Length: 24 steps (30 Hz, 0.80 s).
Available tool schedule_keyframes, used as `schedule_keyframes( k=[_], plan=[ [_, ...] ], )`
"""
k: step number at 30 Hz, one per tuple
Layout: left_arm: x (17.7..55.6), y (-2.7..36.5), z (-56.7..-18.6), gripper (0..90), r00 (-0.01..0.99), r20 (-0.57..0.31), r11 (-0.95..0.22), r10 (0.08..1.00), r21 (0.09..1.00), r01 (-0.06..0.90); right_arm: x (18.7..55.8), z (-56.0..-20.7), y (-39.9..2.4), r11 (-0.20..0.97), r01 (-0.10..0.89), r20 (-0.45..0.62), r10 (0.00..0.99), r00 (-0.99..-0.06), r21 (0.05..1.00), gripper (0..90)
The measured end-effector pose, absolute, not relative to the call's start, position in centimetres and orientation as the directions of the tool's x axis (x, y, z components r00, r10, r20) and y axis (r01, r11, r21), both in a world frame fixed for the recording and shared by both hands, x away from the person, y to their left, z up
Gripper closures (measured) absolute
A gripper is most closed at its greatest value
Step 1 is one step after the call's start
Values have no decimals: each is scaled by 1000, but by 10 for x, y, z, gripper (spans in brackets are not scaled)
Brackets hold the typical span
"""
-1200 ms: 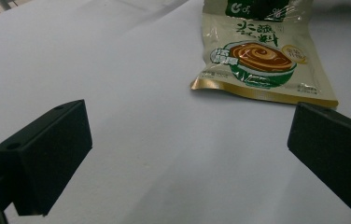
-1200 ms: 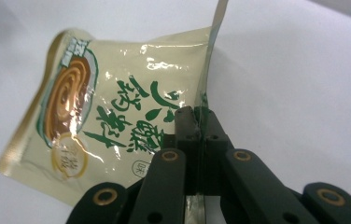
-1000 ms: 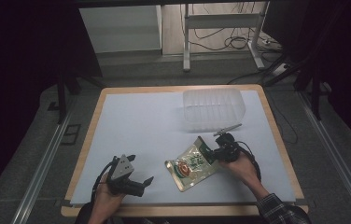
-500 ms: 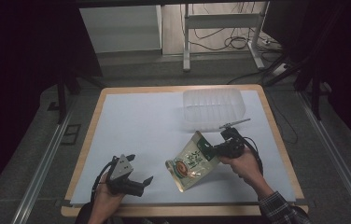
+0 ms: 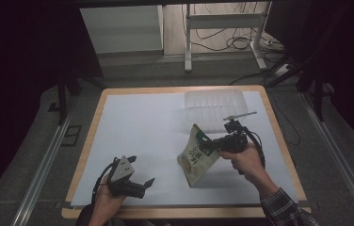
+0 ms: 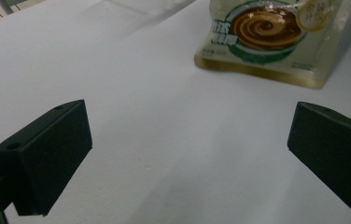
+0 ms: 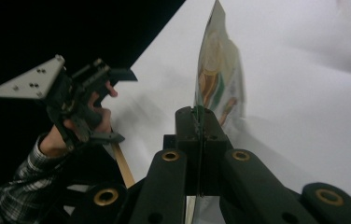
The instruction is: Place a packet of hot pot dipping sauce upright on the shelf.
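Note:
A pale yellow food pouch [image 5: 195,157] printed with a brown swirl and green band hangs tilted above the white table sheet, its lower corner near the surface. My right gripper [image 5: 206,143] is shut on the pouch's upper edge; in the right gripper view the jaws clamp the thin pouch [image 7: 218,74] edge-on. In the left gripper view the pouch [image 6: 271,37] is ahead, beyond the jaws. My left gripper [image 5: 140,172] rests at the table's front left, open, with nothing between its fingers. The left gripper [image 7: 113,102] also appears in the right gripper view, held in a hand.
A clear plastic ribbed container [image 5: 215,107] stands at the back right of the table. The white sheet [image 5: 142,122] covers the wooden table [image 5: 88,136]. Cables and metal legs lie on the floor beyond.
My right gripper has risen with the pouch, lifting it from flat on the sheet to a steep tilt. The left gripper has stayed put.

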<state>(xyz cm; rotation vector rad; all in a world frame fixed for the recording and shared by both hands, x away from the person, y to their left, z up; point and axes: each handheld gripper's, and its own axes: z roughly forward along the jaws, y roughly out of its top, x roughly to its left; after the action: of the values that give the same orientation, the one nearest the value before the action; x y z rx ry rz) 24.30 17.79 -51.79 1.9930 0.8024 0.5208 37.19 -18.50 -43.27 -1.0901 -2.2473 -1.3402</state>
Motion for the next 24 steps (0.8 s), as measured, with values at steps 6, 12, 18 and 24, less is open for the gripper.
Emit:
schedule_keyframes(
  k=[6, 12, 18, 24],
  plan=[
    [243, 179, -517, 0, 702, 37, -373, 711, 866, 333, 378, -424, -198, 210, 749, 620, 448, -645, 628, 892],
    [243, 180, -517, 0, 701, 29, -365, 713, 869, 335, 382, -409, -215, 168, 737, 598, 481, -641, 655, 892],
    [243, 180, -517, 0, 701, 27, -364, 713, 869, 336, 388, -401, -228, 121, 735, 602, 492, -629, 668, 892],
    [244, 180, -517, 0, 701, 25, -362, 713, 869, 338, 391, -398, -236, 88, 737, 611, 497, -616, 670, 891]
  ],
)
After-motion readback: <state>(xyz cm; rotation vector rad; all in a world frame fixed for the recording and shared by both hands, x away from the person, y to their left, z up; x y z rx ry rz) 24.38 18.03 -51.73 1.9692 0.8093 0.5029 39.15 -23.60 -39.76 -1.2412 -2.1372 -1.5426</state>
